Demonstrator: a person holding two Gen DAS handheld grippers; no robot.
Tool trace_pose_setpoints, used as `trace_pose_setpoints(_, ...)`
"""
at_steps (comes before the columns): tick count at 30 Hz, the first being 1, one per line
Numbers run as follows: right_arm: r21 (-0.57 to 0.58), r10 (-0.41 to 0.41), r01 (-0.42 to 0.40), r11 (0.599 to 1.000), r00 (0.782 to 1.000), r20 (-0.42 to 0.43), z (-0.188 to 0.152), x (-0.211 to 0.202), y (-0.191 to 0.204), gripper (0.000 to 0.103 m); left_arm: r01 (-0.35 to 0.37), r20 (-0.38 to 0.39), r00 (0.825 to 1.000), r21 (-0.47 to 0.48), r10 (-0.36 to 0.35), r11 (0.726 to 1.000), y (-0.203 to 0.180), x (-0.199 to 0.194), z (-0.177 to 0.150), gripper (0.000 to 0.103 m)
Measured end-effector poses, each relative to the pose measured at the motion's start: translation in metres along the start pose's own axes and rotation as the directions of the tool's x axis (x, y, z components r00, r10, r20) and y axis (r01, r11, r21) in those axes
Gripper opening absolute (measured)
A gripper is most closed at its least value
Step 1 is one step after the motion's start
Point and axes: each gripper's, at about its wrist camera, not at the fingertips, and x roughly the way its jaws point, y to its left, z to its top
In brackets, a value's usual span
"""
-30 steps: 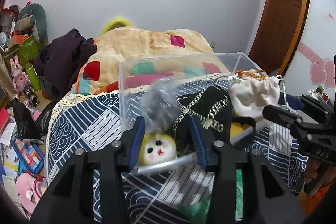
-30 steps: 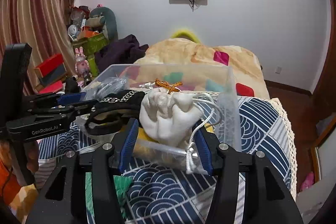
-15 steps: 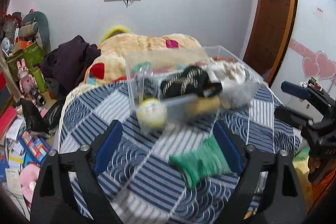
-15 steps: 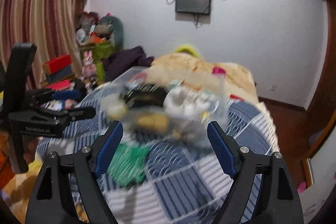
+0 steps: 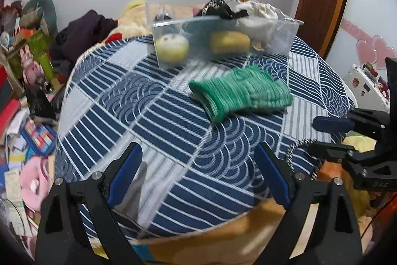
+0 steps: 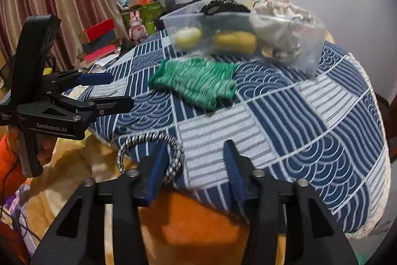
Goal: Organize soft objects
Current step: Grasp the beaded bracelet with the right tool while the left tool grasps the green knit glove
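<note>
Now I hold my left gripper (image 5: 198,171) spread wide, empty. Right gripper (image 6: 193,165) is narrower, a black-and-white braided cord loop (image 6: 151,153) at its left finger, ungripped. Ahead lies the green knitted cloth (image 5: 242,92), long axis crosswise. Beyond stands the clear plastic bin (image 5: 223,36). Only the right view shows the cord clearly.

bin (image 5: 223,34), green cloth (image 5: 240,93) on bedspread (image 5: 161,121)

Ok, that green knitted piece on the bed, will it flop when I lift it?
Probably. The green ribbed knitted cloth lies folded and slumped on the blue patterned bedspread, so it looks limp and light. Its yarn ribs should grip well, though a pinch may lift only one layer.
</note>
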Motion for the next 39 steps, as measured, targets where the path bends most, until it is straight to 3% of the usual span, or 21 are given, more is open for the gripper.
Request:
trace_pose_setpoints(2,0.002,0.001,-0.001,1.000,1.000,0.004,-0.001,-0.001,-0.002,0.019,-0.001,-0.007,1.000,-0.002,0.001,1.000,-0.003,0.003,-0.003,0.093)
trace_pose_setpoints(4,0.011,0.026,-0.026,1.000,1.000,0.000,-0.001,0.000,-0.004,0.009,-0.002,-0.005,1.000,-0.003,0.002,1.000,-0.006,0.004,-0.001,0.093)
trace_pose_setpoints(12,0.070,-0.070,0.065,0.995,0.994,0.080,0.001,-0.015,-0.020,0.007,0.087,0.007,0.996,-0.029,-0.087,0.996,-0.019,0.023,0.027,0.093)
trace_pose_setpoints(20,0.136,-0.155,0.134,0.982,0.975,0.157,0.009,-0.037,-0.049,0.007,0.112,-0.005,0.994,-0.031,-0.112,0.993,-0.034,0.056,0.051,0.092)
trace_pose_setpoints(22,0.148,-0.166,0.142,0.979,0.971,0.169,0.010,-0.039,-0.054,0.007,0.124,0.006,0.992,-0.027,-0.124,0.992,-0.034,0.058,0.051,0.084)
trace_pose_setpoints(25,0.164,-0.176,0.147,0.975,0.967,0.185,0.014,-0.044,-0.059,0.007,0.141,0.020,0.990,-0.016,-0.141,0.990,-0.035,0.056,0.050,0.060)
trace_pose_setpoints(27,0.170,-0.181,0.149,0.974,0.964,0.195,0.019,-0.045,-0.058,0.007,0.175,0.015,0.984,-0.007,-0.175,0.984,-0.035,0.053,0.050,0.031)
trace_pose_setpoints(30,0.172,-0.182,0.147,0.974,0.960,0.212,0.028,-0.046,-0.060,0.007,0.177,0.035,0.984,0.005,-0.177,0.984,-0.036,0.044,0.049,0.021)
trace_pose_setpoints(39,0.166,-0.200,0.158,0.973,0.938,0.282,0.062,-0.054,-0.062,0.007,0.118,0.184,0.976,-0.010,-0.115,0.993,-0.015,-0.009,0.068,0.020)
